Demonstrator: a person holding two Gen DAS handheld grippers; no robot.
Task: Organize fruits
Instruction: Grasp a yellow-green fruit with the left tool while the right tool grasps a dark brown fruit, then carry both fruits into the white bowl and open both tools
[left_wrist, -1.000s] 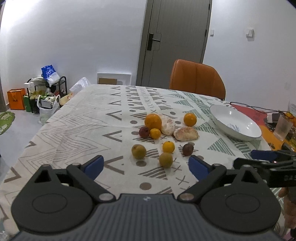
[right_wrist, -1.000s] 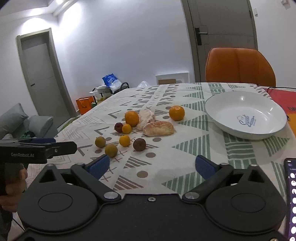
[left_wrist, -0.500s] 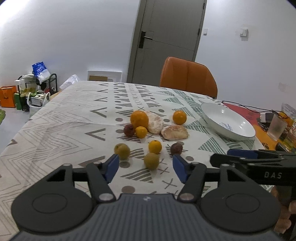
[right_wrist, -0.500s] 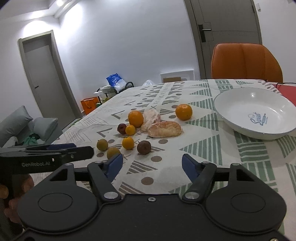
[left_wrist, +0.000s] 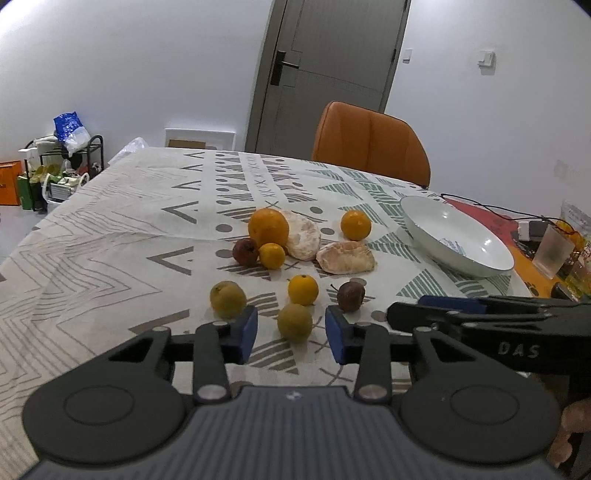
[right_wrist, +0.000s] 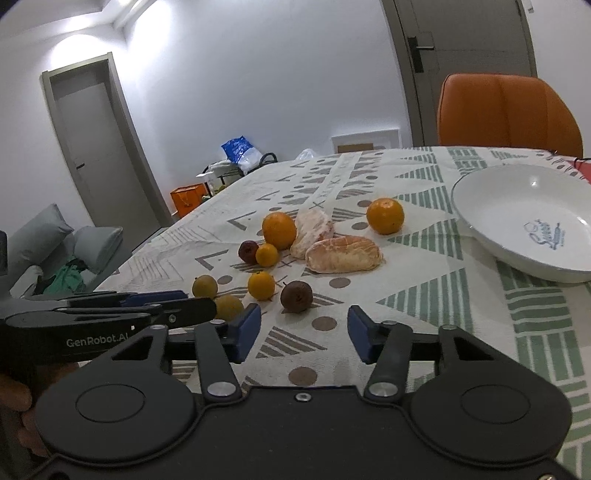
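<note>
My left gripper (left_wrist: 291, 334), fingers part-open and empty, frames the yellow-green fruit (left_wrist: 294, 321) just ahead; right gripper (right_wrist: 303, 334), likewise empty, sits farther off.

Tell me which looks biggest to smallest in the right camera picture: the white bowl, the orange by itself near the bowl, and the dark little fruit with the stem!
1. White bowl, by far the largest.
2. Lone orange.
3. Dark stemmed fruit, smallest, though it lies nearer the camera, so the true gap may be wider.

Glossy ceramic bowl (right_wrist: 524, 221), matt woven tablecloth (left_wrist: 110, 236)
</note>
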